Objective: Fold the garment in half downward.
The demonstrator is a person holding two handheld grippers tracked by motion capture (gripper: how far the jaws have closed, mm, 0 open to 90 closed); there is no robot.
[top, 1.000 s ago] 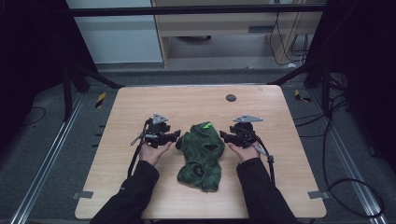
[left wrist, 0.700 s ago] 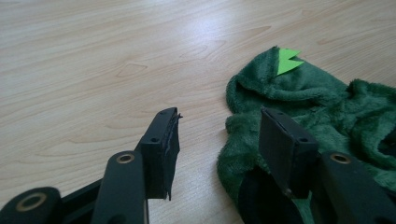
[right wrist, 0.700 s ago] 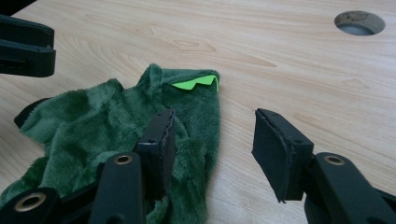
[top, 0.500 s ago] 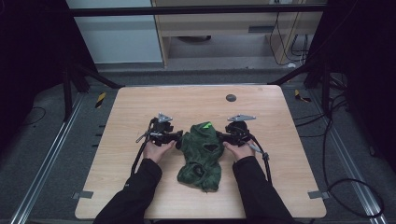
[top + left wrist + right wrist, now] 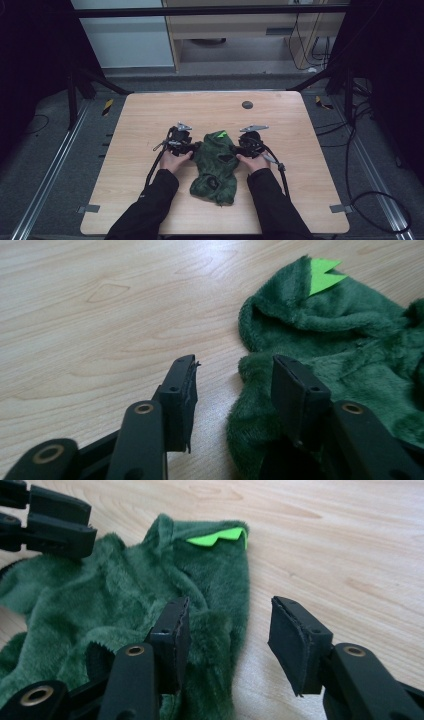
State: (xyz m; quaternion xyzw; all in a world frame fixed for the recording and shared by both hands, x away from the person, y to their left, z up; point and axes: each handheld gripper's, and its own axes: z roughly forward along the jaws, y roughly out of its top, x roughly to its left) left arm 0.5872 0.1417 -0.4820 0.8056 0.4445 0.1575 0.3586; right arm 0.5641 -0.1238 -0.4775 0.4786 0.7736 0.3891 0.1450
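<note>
Step in hand, by judgement: approach for a two-point grasp on the green plush garment [image 5: 216,165], crumpled at centre of the high view on the wooden table [image 5: 150,115]; bright green tag [image 5: 221,134] at its upper end.

Left gripper [image 5: 196,148] at the garment's left edge, centre-left of the high view; jaws spread, just been closing; plush edge [image 5: 250,405] between them, one jaw over the fabric, the other over bare wood, not yet pinched.

Right gripper [image 5: 239,148] at the garment's right edge; jaws spread wide, one above the plush [image 5: 215,630], nothing clamped.

Next move, likely: lower both pairs onto the edges; close firmly on fabric; lift evenly to avoid slipping off the pile.
</note>
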